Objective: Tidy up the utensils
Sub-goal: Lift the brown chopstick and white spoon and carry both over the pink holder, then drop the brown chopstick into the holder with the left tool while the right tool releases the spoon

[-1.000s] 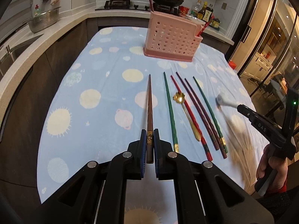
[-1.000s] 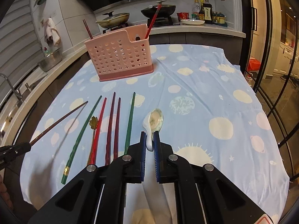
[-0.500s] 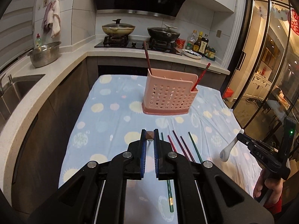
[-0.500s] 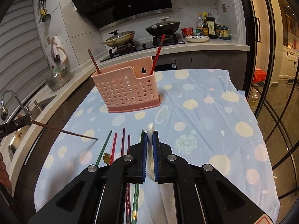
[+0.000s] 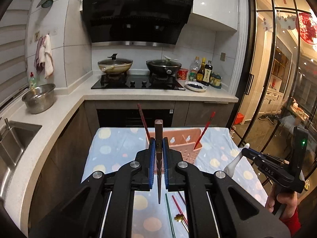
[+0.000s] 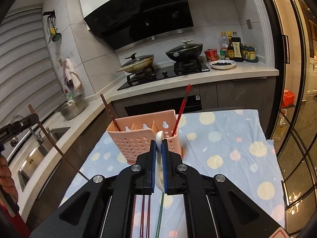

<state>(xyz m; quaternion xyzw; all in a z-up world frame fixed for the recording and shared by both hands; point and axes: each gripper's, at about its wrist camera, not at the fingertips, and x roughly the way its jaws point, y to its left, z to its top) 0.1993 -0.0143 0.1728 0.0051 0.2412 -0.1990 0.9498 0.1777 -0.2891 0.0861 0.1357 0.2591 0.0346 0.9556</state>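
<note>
Pink basket stands near far edge of table, straight ahead of my tools. Dark chopstick leans out at its left end, red chopstick at its right end; middle compartments open from above. Cloth right of basket bare. Near edge: loose chopsticks and gold spoon lie below my grippers.

Both fisheye views are dim and cool indoors, with warm yellow light behind the glass doors at right. Straight lines bow strongly toward the dark vignetted corners. The range hood shows faint reflections. Focus is mostly sharp.
</note>
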